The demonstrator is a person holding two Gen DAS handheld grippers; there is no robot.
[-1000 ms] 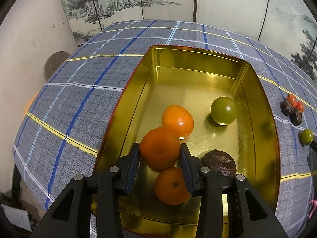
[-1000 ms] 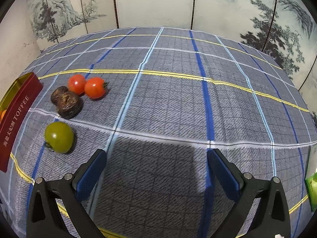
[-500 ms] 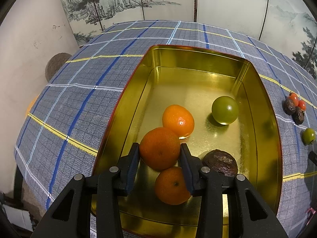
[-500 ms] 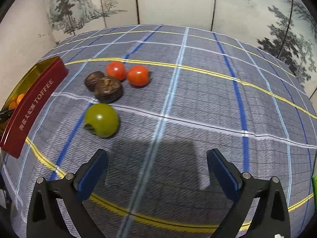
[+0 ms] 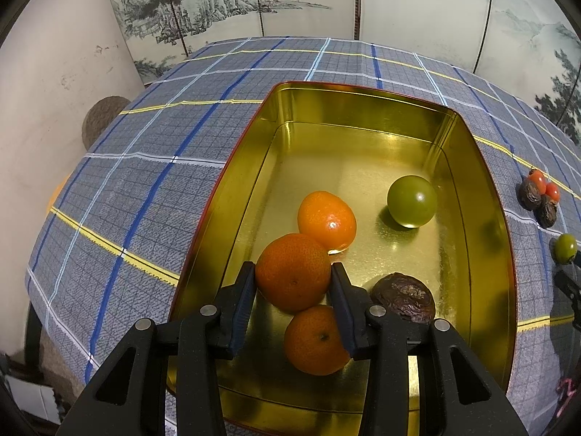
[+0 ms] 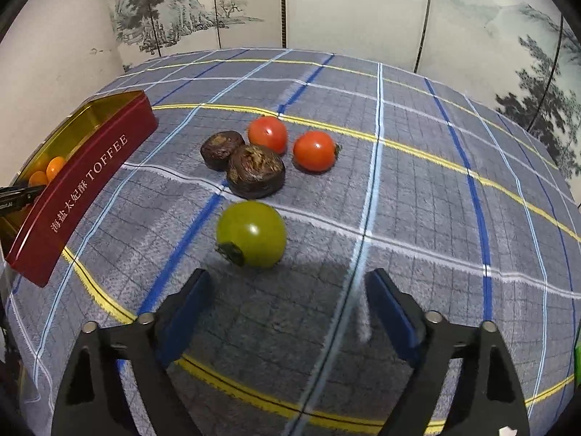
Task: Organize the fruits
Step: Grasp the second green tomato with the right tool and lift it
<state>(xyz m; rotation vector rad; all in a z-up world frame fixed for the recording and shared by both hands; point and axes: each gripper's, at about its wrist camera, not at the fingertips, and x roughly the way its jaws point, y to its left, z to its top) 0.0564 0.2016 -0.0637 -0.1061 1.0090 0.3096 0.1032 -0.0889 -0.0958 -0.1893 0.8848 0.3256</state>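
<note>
In the right wrist view we see only one red wall of the toffee tin point(image 6: 87, 178); its near end runs off the left edge, and that wall hides all but the tops of two oranges point(image 6: 49, 172) inside. A dark object point(image 6: 16, 196) pokes in at that edge, too cut off to identify. In the left wrist view the held orange point(image 5: 293, 272) covers part of the orange below it point(image 5: 315, 341), and the tin's near rim sits behind the left claw point(image 5: 292, 309). The far fruits point(image 5: 541, 196) by the right edge are too small to name.
</note>
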